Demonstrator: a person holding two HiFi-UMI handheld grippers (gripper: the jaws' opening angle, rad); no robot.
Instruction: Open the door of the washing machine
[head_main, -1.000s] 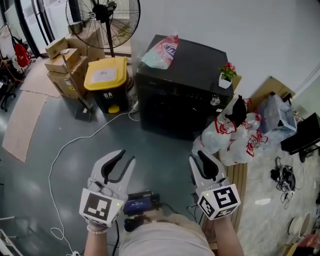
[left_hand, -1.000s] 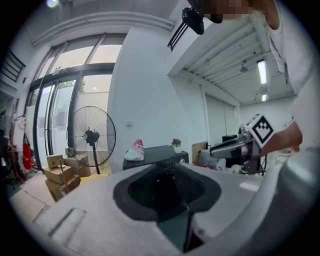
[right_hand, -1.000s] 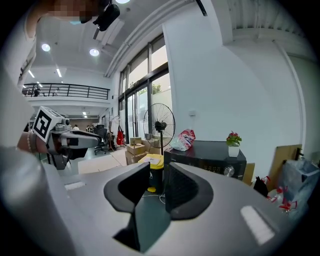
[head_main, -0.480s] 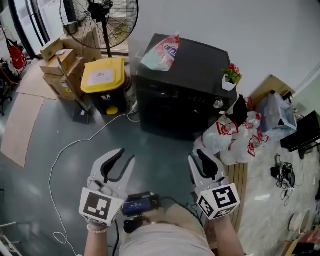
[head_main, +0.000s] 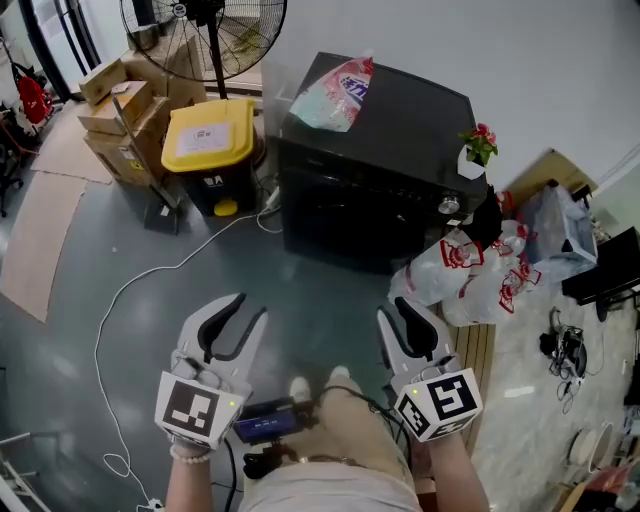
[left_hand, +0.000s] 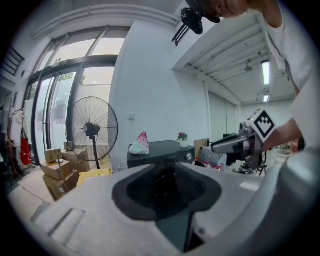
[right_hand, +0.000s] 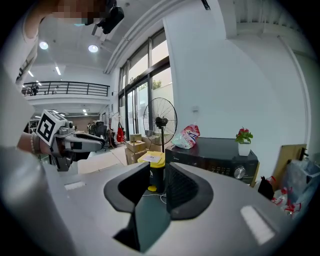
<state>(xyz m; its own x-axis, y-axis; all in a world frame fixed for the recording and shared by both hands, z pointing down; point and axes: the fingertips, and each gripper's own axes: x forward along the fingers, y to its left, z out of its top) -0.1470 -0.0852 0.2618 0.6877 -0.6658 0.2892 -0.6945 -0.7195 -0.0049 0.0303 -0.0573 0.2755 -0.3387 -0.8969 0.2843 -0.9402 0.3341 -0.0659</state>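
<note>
**Standing off from the washer, both grippers empty**

I am looking down at the washing machine (head_main: 400, 120), a black box sitting on the floor against the white wall, well ahead of both grippers. I am judging it heavy enough to stay put when its door is pulled.

The door (head_main: 350, 215) should be in the dark front face below the control strip. I am expecting a stiff, hinged panel held by a latch that gives suddenly, with a glossy skin that the pads could slide on. I am planning to take it by a handle or recess at the door's edge, not by the flat of it.

White plastic bags (head_main: 470, 280) are heaped against the machine's right lower corner and are covering that part of the front. They could get in the way of a swinging door.

A detergent bag (head_main: 338, 95) is lying on the machine's top towards its left rear, and a small potted plant (head_main: 478, 148) is standing at its right front corner. Both are light and could shift if I jerk the door.

I am holding the left gripper (head_main: 238, 310) and the right gripper (head_main: 396, 312) with jaws part-way apart and nothing between them.

A silver knob (head_main: 447, 205) is showing at the right end of the machine's control strip. The door's outline, hinge side and handle are lost in the black front in every view.
</note>
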